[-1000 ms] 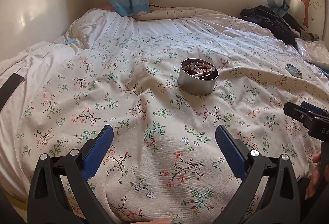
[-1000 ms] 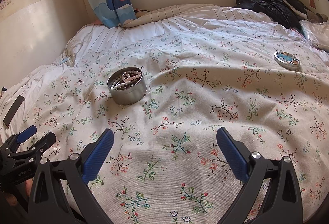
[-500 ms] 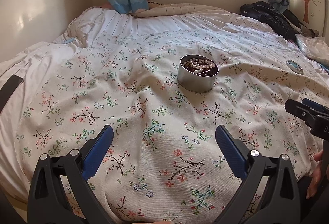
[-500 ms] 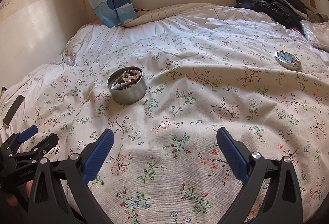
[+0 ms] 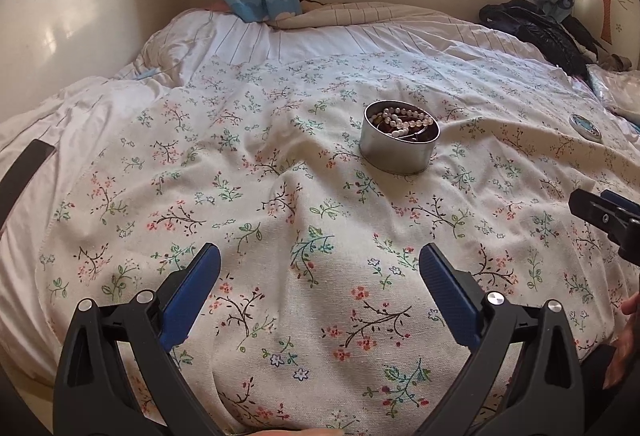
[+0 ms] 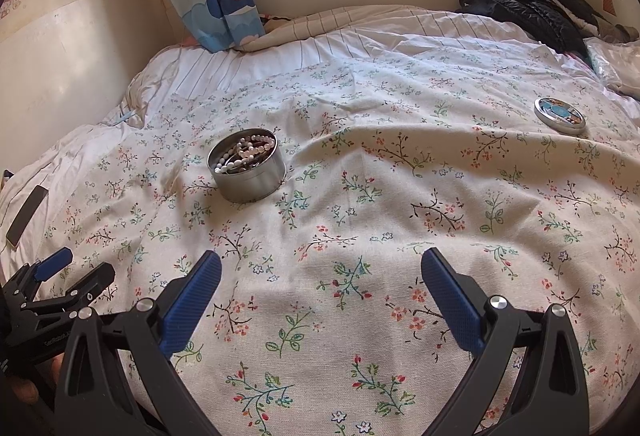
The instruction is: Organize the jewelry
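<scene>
Left tongs [image 5: 320, 268] spread, beaded tin [image 5: 400, 148] on bedspread [image 5: 280, 196]

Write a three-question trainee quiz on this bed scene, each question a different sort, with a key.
1. True or false: the round silver metal tin stands open with pale bead strands inside.
2. Multiple choice: the flat round lid with a blue picture lies (A) on the tin, (B) apart on the floral bedspread, (C) in a gripper.
3. Fill in: the left gripper and right gripper are both ____.

Key: 1 true; 2 B; 3 open.
</scene>
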